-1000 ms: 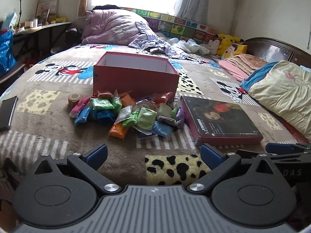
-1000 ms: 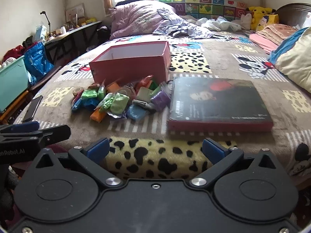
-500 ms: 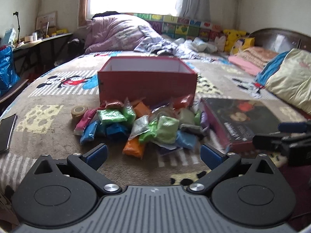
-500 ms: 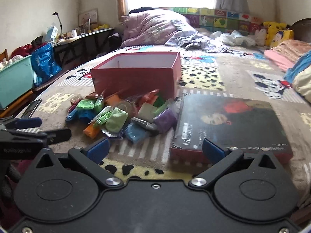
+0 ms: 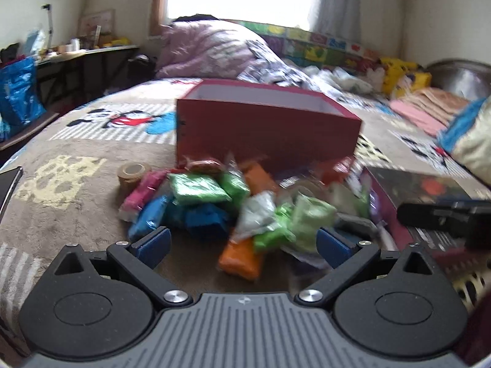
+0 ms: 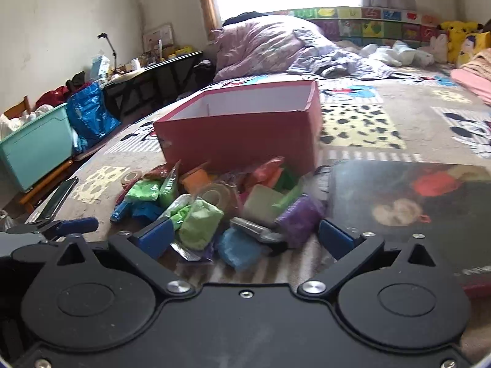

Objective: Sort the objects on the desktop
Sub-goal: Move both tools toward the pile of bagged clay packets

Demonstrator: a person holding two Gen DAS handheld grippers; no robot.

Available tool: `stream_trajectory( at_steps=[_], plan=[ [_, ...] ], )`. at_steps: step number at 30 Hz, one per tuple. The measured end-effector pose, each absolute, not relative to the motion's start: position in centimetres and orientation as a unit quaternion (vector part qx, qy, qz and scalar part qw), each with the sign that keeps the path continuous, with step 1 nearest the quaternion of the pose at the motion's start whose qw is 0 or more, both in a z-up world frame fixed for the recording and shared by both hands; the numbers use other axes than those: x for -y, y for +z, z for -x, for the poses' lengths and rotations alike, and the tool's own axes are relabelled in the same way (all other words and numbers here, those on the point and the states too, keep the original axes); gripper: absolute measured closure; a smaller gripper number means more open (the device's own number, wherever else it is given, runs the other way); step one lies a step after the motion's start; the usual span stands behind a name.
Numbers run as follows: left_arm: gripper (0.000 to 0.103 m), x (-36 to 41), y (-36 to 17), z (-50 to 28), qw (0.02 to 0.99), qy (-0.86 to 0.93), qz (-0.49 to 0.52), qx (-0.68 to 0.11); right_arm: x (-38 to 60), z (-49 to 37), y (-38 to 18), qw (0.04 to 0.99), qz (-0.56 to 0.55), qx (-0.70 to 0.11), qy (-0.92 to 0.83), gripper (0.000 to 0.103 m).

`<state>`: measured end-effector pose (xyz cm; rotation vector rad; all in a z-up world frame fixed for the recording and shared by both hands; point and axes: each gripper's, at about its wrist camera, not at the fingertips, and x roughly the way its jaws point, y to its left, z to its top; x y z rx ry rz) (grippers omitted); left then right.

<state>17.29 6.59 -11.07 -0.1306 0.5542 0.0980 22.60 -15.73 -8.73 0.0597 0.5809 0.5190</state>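
Packets: the heap of coloured packets lies on the bed, against the near wall of the red box.
Left gripper: jaws apart, empty, just short of the heap.
Right gripper: jaws apart, empty, reaching the heap.
Advice: single out one edge packet, the orange one, then lift over the box wall.

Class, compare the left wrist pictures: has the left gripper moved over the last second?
Yes. The left gripper has come forward toward the red box, which now looks larger, and the packets now sit between its open fingers.
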Motion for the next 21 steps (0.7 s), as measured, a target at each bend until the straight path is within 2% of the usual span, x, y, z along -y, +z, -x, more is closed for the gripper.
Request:
stream_trajectory(
  at_steps=[2,4,6,12,16,21],
  plan=[
    [0.010,-7.5,-11.5,-17.6,0.958,0.054,0.089,-0.267,14.8,-23.4,-9.3,0.921,-0.030,-0.285,0.264,0.009],
    [0.018,-8.4,-11.9,-17.7,0.955,0.058,0.112,-0.267,13.9,-24.0,-9.9,0.916,-0.031,-0.288,0.276,0.029],
    [0.023,-9.3,-12.3,-17.8,0.951,0.061,0.141,-0.270,12.9,-24.5,-10.6,0.913,-0.025,-0.292,0.285,0.036],
    [0.023,-10.6,-12.9,-18.0,0.943,0.070,0.177,-0.273,10.6,-25.2,-12.1,0.906,-0.013,-0.296,0.301,0.036],
    [0.023,-10.2,-13.0,-17.9,0.946,0.066,0.166,-0.269,9.9,-25.8,-13.2,0.904,-0.009,-0.296,0.309,0.045],
    [0.023,-9.8,-13.0,-18.0,0.948,0.067,0.158,-0.266,9.3,-26.1,-14.2,0.902,0.002,-0.292,0.317,0.051]
  ],
)
